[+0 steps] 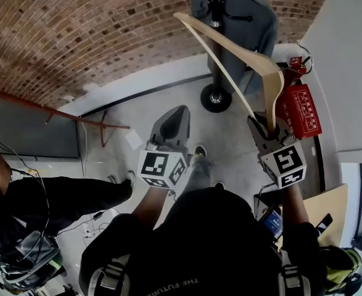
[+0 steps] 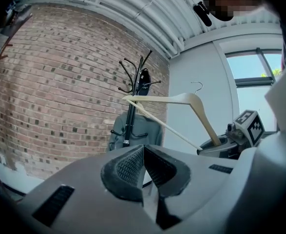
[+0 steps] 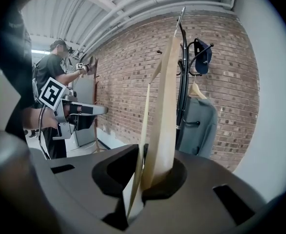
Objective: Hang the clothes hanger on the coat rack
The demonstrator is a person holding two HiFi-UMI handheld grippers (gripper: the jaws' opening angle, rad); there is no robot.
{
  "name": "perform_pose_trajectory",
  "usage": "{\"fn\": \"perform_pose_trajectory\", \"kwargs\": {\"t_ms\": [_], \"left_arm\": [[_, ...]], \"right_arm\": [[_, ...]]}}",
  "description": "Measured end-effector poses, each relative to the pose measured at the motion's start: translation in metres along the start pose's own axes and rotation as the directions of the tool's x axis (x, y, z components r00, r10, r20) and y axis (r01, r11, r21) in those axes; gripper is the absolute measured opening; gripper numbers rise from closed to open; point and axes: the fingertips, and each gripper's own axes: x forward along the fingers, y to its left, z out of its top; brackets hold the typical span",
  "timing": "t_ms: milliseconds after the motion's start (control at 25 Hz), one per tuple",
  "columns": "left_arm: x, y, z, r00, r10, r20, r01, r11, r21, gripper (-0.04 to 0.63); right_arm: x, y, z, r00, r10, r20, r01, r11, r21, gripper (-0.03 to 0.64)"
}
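clothes hanger [image 1: 242, 49] in right hand-held gripper's [image 1: 262, 123] grip, long axis toward coat rack [image 1: 216, 2], hook up; left hand-held gripper [image 1: 171, 117] closed, empty

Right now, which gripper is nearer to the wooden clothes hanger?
Right. The right gripper is shut on the lower end of the clothes hanger; the left gripper is empty, jaws together, off to the hanger's left without touching it.

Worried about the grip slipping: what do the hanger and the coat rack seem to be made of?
Hanger: pale, smooth wood, judging by its light tan colour and flat arms; its hook looks like thin silvery wire. Coat rack: slim black pole with thin curved pegs, likely painted metal, not certain.
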Motion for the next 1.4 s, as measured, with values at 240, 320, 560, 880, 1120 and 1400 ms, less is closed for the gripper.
{"fn": "perform_pose_trajectory", "kwargs": {"t_ms": [240, 320, 560, 880, 1120, 1400], "left_arm": [[0.059, 0.049, 0.010, 0.999, -0.034, -0.025, 0.034, 0.999, -0.009, 0.023], [0.079, 0.066, 0.017, 0.998, -0.050, -0.026, 0.049, 0.999, -0.011, 0.023], [0.116, 0.114, 0.035, 0.997, -0.071, 0.000, 0.071, 0.997, -0.033, 0.023], [0.142, 0.134, 0.034, 0.995, -0.105, 0.002, 0.104, 0.992, -0.065, 0.023], [0.158, 0.130, 0.047, 0.995, -0.095, 0.026, 0.096, 0.994, -0.055, 0.023], [0.168, 0.136, 0.067, 0.996, -0.005, 0.085, 0.010, 0.998, -0.056, 0.023]], "right_arm": [[0.063, -0.022, 0.017, 0.998, 0.053, -0.027, -0.053, 0.999, 0.009, 0.046], [0.083, -0.030, 0.028, 0.996, 0.075, -0.040, -0.075, 0.997, -0.007, 0.046], [0.126, -0.051, 0.055, 0.985, 0.144, -0.096, -0.150, 0.987, -0.061, 0.046], [0.135, -0.094, 0.092, 0.955, 0.250, -0.161, -0.269, 0.958, -0.104, 0.046], [0.139, -0.145, 0.122, 0.931, 0.307, -0.196, -0.332, 0.936, -0.113, 0.046], [0.154, -0.184, 0.140, 0.849, 0.456, -0.268, -0.496, 0.862, -0.104, 0.046]]}}
